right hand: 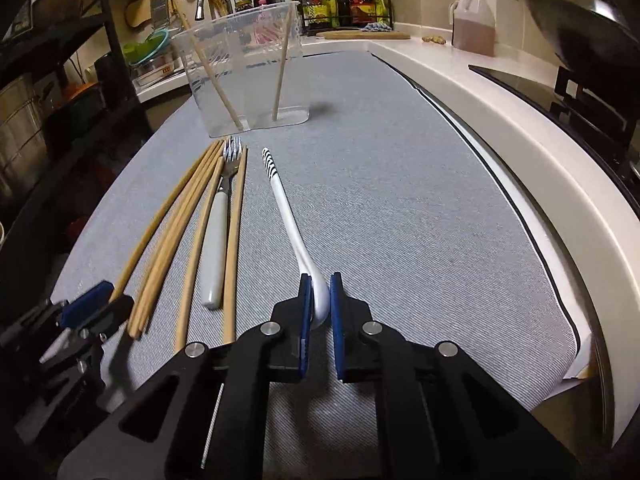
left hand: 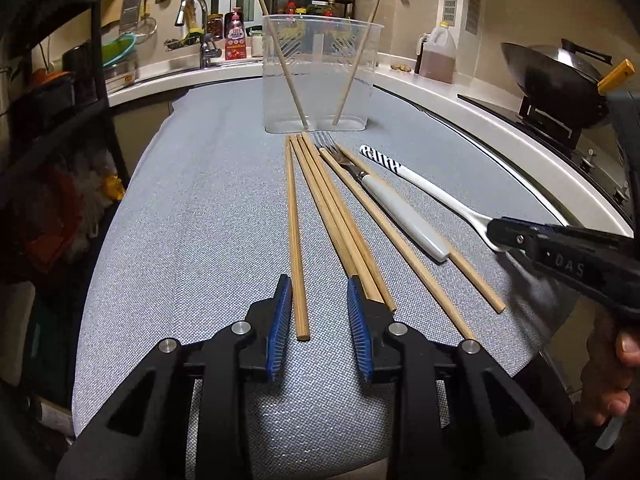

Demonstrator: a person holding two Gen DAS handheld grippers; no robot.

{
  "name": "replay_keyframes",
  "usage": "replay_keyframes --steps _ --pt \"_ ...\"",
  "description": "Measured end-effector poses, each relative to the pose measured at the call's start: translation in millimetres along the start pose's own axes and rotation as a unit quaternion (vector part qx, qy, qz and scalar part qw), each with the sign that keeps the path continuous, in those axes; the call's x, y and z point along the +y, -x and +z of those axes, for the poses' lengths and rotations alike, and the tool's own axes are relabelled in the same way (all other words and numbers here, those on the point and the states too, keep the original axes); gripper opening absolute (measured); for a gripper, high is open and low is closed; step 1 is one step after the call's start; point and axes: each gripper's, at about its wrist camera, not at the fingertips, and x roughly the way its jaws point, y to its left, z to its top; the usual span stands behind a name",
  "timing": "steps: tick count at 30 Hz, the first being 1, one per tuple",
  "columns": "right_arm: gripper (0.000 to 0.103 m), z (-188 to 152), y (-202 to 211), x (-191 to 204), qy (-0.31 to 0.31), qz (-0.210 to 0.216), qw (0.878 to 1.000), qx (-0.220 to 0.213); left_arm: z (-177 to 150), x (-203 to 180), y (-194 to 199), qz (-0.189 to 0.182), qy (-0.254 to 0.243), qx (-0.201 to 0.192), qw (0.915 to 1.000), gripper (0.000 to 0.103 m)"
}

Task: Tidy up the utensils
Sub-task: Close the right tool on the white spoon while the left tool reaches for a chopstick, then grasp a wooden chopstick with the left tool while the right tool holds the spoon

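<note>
Right tongs (right hand: 318,300) clench the white spoon (right hand: 288,220); left tongs (left hand: 320,312), released, straddle 1 chopstick (left hand: 296,240).

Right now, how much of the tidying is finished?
Only a start. Two chopsticks already stand in the clear holder. The right gripper has its fingers shut on the white spoon. The left gripper is open around one chopstick. Left on the cloth: the fork and the other chopsticks.

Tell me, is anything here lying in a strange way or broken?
Nothing looks broken or spilled. One oddity: the fork lies mixed among the loose chopsticks, its tines overlapping them. In the clear container, two chopsticks lean apart in a V shape.
</note>
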Motion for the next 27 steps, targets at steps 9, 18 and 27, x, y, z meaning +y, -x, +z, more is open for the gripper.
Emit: replay_keyframes --steps 9,18,27 --pt "0.01 -2 1 -9 -0.005 0.02 1.0 -0.001 2 4 1 0.022 0.002 0.002 0.9998 0.006" --pt "0.01 -8 7 -11 -0.007 0.015 1.0 -0.003 1 -4 -1 0.026 -0.013 -0.005 0.9996 0.007" --pt "0.01 -10 7 -8 -0.001 0.013 1.0 -0.005 2 -6 -3 0.025 -0.017 -0.006 0.9995 0.007"
